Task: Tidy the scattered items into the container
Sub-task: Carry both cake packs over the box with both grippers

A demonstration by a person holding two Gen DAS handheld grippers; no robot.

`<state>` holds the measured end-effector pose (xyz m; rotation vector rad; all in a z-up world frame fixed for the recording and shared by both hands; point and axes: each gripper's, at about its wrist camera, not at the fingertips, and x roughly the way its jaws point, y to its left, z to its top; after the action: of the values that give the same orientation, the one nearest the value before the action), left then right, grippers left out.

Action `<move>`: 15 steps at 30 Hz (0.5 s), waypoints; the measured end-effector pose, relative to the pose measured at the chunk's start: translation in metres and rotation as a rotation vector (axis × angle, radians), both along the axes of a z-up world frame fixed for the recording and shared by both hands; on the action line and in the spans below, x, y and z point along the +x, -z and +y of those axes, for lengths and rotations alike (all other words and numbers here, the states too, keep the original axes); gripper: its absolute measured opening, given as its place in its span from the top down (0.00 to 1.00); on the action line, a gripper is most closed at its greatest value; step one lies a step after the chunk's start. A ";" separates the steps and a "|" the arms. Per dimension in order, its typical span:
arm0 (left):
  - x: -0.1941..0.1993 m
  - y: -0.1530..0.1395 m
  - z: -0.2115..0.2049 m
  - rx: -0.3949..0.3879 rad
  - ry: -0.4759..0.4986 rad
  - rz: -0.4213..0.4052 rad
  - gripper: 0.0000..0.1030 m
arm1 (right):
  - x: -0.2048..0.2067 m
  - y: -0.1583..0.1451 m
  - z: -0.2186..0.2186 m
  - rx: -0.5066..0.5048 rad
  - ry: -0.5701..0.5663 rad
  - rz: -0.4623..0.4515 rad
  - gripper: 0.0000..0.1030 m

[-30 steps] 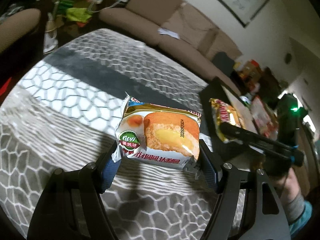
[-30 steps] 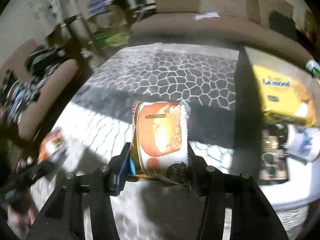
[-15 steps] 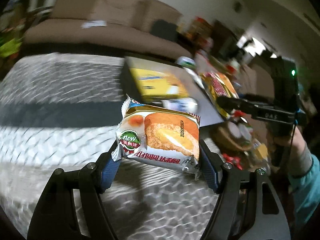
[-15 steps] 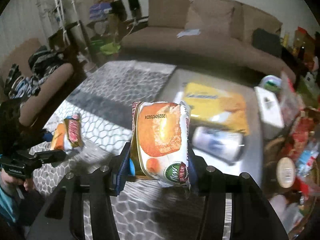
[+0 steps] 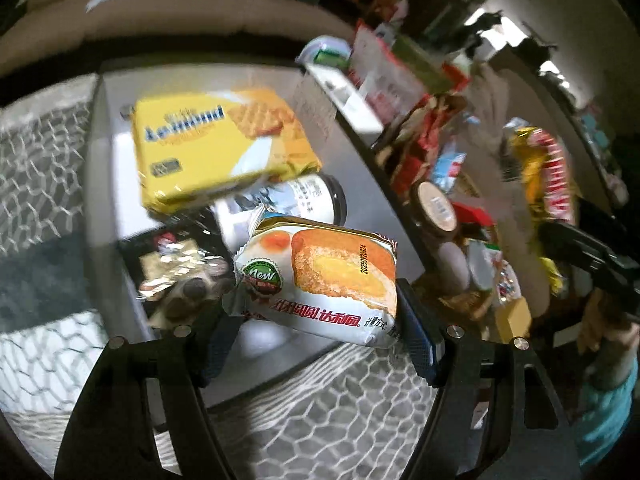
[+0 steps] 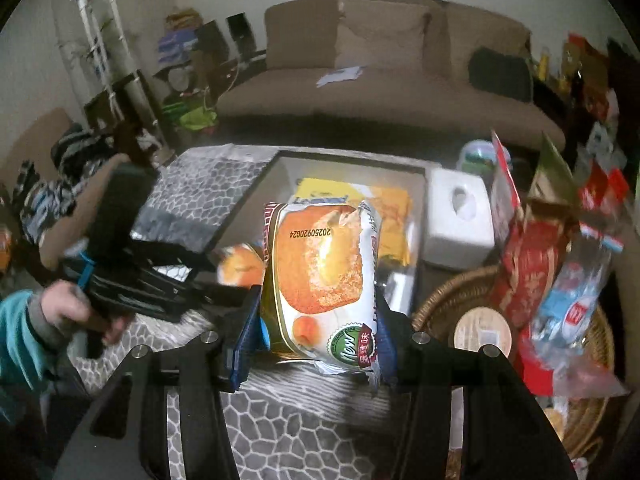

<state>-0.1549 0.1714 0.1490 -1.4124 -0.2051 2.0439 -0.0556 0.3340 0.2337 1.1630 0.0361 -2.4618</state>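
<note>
Left gripper (image 5: 316, 320): a cake pack (image 5: 320, 276) is clamped between the blue pads, lying flat with its long side across the jaws.
Left pack, place: it is held in the air above the near edge of the tray (image 5: 100, 200), not touching it.
Right gripper (image 6: 318, 340): a second cake pack (image 6: 320, 276) is pinched between the pads, standing on end with the "New" badge lowest.
Right pack, place: it is held up over the patterned cloth (image 6: 280, 440), just short of the tray's near edge (image 6: 240, 216).
Tray contents: a yellow biscuit box (image 5: 216, 144) is seen lying at the far end of the tray; a jar (image 5: 288, 204) lies on its side just nearer than the box; a shiny wrapped item (image 5: 180, 272) sits at the near left corner, too blurred to be named.
Beside the tray: a white tissue box (image 6: 456, 220) stands against its right edge, and a wicker basket (image 6: 440, 300) full of snacks is set to the near right of the tray.
Left hand (image 6: 76, 312): it is seen gripping the left gripper's handle, left of the tray, with a teal sleeve behind it.
Sofa (image 6: 384, 72): it is seen well beyond the tray's far end.
</note>
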 end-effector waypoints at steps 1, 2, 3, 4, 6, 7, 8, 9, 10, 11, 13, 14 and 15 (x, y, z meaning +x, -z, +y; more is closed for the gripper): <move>-0.001 0.009 0.010 -0.018 -0.017 -0.023 0.32 | -0.002 0.006 0.009 -0.015 0.013 -0.004 0.50; -0.003 0.017 0.017 -0.021 -0.033 -0.046 0.32 | -0.006 0.007 0.014 -0.025 0.021 -0.008 0.50; -0.007 0.025 0.025 -0.025 -0.052 -0.081 0.32 | -0.007 0.012 0.023 -0.043 0.032 -0.016 0.50; -0.010 0.032 0.032 -0.025 -0.067 -0.114 0.32 | -0.008 0.014 0.029 -0.055 0.039 -0.022 0.50; -0.013 0.045 0.047 -0.048 -0.095 -0.164 0.32 | -0.007 0.019 0.042 -0.072 0.056 -0.028 0.50; -0.015 0.050 0.055 -0.055 -0.109 -0.189 0.32 | -0.006 0.021 0.048 -0.080 0.062 -0.029 0.50; -0.015 0.055 0.060 -0.059 -0.121 -0.205 0.32 | -0.005 0.022 0.053 -0.087 0.067 -0.030 0.50; -0.015 0.058 0.066 -0.069 -0.131 -0.217 0.32 | -0.004 0.022 0.058 -0.091 0.070 -0.029 0.50; -0.015 0.061 0.073 -0.082 -0.138 -0.222 0.32 | -0.003 0.023 0.063 -0.095 0.072 -0.030 0.50; -0.014 0.063 0.079 -0.098 -0.147 -0.226 0.32 | -0.003 0.024 0.067 -0.099 0.075 -0.031 0.50; -0.013 0.068 0.087 -0.115 -0.173 -0.244 0.32 | -0.001 0.024 0.073 -0.104 0.076 -0.030 0.50; -0.012 0.072 0.089 -0.120 -0.192 -0.256 0.32 | 0.000 0.024 0.075 -0.106 0.076 -0.029 0.50; -0.012 0.074 0.090 -0.122 -0.206 -0.268 0.32 | 0.000 0.025 0.078 -0.111 0.075 -0.029 0.50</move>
<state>-0.1669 0.2612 0.0746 -1.8076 -0.3563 2.0515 -0.0555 0.4116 0.2091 1.1715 -0.1532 -2.4761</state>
